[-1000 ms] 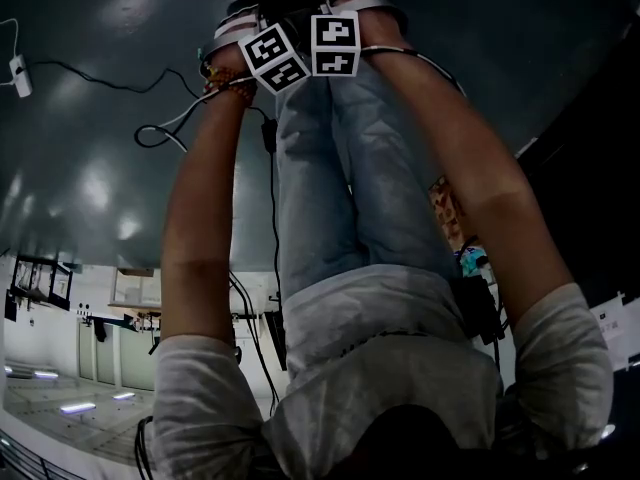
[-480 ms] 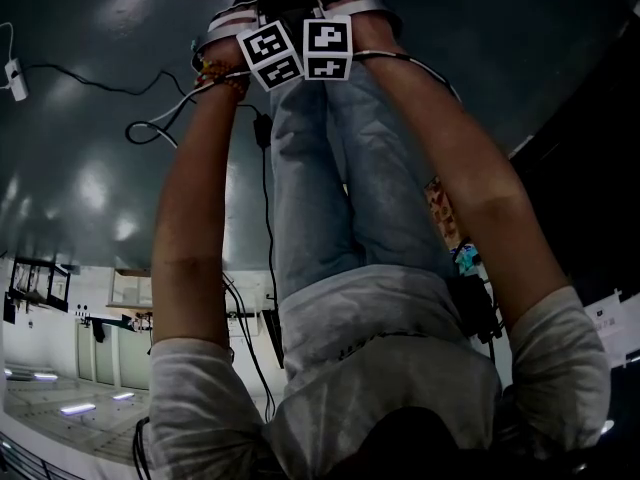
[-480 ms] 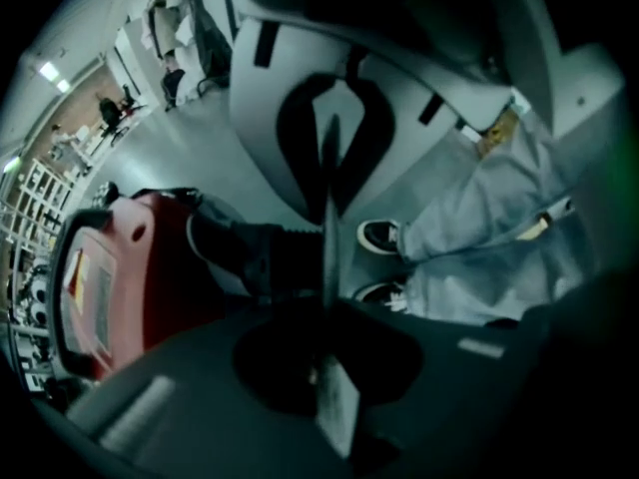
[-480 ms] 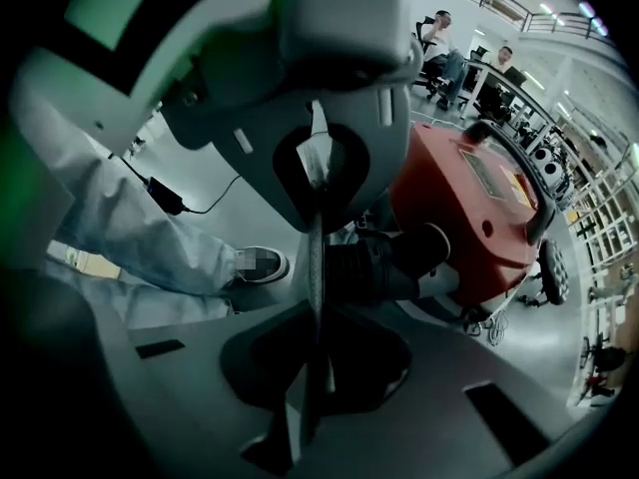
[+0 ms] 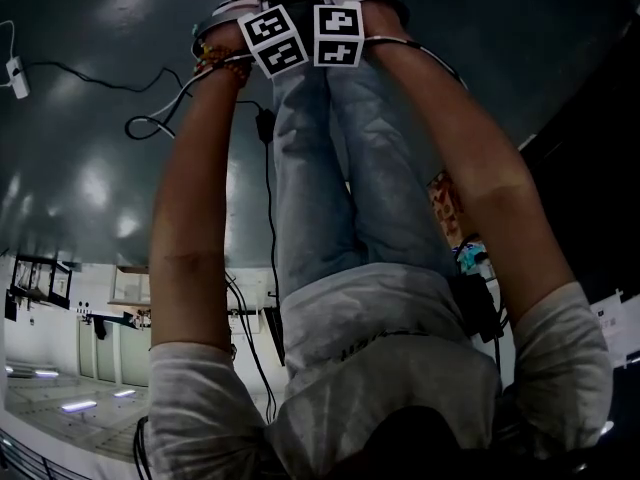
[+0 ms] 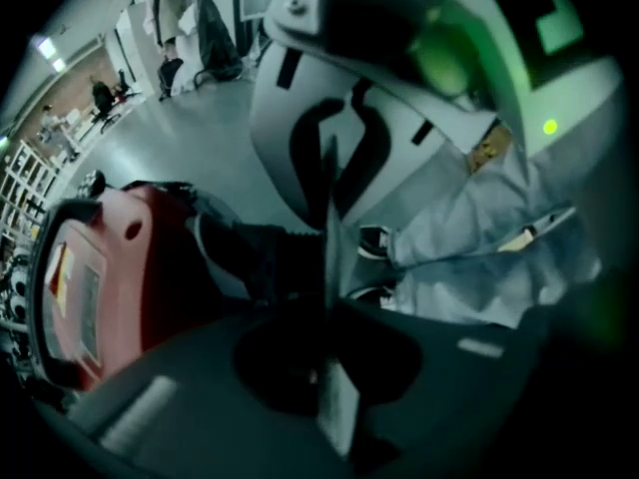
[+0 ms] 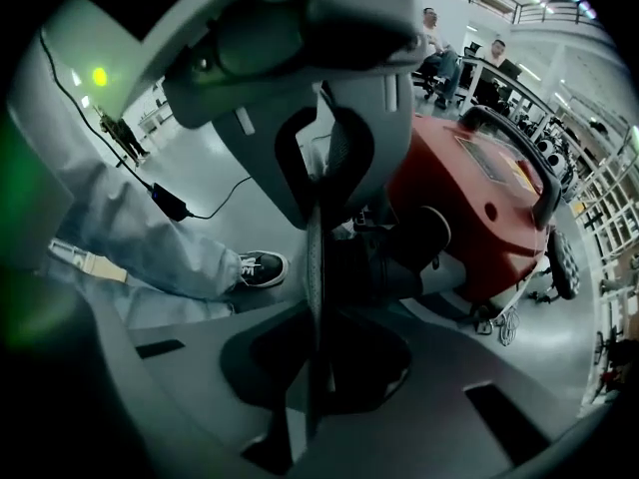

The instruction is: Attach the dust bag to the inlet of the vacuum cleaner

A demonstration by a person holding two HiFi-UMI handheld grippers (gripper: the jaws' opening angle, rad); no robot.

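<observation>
Vacuum cleaner (image 7: 479,198), red, on grey floor (image 6: 190,158), left gripper (image 6: 327,312) and right gripper (image 7: 315,307) facing each other just beside vacuum cleaner, both clamped tight on one thin sheet (image 6: 329,228) held edge-on between them, shoe (image 7: 255,267) near vacuum cleaner.

Vacuum cleaner (image 7: 479,208) is bright red, with a black handle and a bit of yellow on its label. The shoe (image 7: 262,265) right beside it is black with white laces and sole, under light blue jeans (image 5: 340,168) and a pale grey t-shirt (image 5: 380,338). The floor (image 5: 90,118) around the vacuum cleaner is glossy dark grey-green, with a black cable (image 5: 150,128) across it. The marker cubes (image 5: 337,36) next to it have black-and-white square patterns. Dust bag (image 7: 315,257) edge is pale grey. Left gripper (image 6: 327,312) and right gripper (image 7: 315,312) are both dark grey.
</observation>
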